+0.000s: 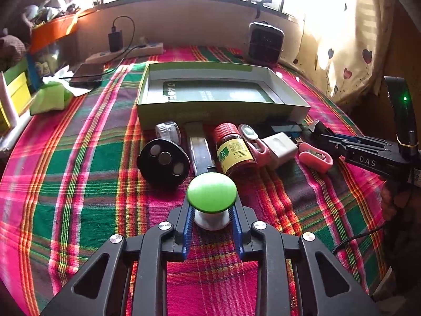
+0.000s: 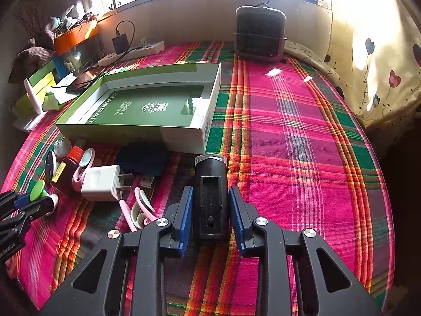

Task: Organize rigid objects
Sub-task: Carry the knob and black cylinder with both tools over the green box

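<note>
On plaid cloth point(image 1: 79, 158), left tool point(image 1: 211, 210) gripping green-capped bottle point(image 1: 211, 192)

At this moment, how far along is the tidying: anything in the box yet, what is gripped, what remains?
Done: nothing; the green box holds no loose items.

In hand: the left gripper is shut on the green-capped knob, and the right gripper on the black device.

Left: the brown bottle, white charger, black disc, pink clips and others lie on the cloth.
</note>
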### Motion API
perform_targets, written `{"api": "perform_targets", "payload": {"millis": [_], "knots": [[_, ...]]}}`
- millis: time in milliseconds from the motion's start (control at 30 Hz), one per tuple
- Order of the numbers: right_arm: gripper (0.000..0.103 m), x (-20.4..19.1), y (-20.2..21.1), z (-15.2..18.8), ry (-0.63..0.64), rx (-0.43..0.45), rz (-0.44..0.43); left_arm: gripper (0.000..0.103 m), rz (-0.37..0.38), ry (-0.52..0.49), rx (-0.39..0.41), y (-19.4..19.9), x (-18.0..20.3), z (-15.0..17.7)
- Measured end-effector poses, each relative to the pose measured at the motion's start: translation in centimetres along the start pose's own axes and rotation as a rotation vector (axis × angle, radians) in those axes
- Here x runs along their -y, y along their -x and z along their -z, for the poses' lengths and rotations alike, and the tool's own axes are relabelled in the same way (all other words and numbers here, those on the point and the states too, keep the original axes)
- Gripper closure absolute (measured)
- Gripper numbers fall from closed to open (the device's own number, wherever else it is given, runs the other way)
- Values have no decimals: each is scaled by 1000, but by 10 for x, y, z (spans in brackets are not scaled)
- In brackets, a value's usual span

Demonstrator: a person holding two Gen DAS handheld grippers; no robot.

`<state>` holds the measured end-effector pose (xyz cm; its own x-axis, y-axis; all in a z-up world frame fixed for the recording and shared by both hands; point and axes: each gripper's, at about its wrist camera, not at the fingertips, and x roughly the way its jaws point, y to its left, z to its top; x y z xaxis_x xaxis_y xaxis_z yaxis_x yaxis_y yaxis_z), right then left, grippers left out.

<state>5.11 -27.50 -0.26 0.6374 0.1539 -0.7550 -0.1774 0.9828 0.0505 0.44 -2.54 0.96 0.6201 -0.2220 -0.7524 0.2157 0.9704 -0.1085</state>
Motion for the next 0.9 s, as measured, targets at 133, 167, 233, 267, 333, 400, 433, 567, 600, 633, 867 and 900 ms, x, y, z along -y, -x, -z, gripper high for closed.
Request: {"api": "perform_targets", "payload": {"millis": [133,167,233,267,333,400,433,567,600,633,867,900], "knots": [[74,-1,2,1,-1,6,1,85,1,3,6,1,-2,0],[74,-1,2,1,-3,7,0,86,-1,3,10,1,-2,-1],[74,-1,3,1,-5,10,-1,86,-2,5,15,2,-3,-1],[74,-1,4,2,-7,12,-1,86,-2,7,20,3,-3,-2],[74,0,5,3,-14,17,-2,86,-5,9,26,4,-4,-3],[74,0,8,3,-17,24,-3,86,-6,8,31,5,-5,-4],[74,0,9,3,-17,26,-3,86,-7,8,33,6,-5,-4],[74,0,13,2,-19,34,-1,86,-6,0,49,11,-5,-9],[74,0,14,2,-22,35,-4,86,-7,1,55,13,-5,-11],[74,0,16,1,-24,38,-7,86,-5,3,60,15,-6,-13],[74,-2,25,-9,-19,63,-11,86,5,12,95,22,-16,-38],[74,-2,26,-11,-17,66,-11,86,9,16,96,22,-18,-43]]}}
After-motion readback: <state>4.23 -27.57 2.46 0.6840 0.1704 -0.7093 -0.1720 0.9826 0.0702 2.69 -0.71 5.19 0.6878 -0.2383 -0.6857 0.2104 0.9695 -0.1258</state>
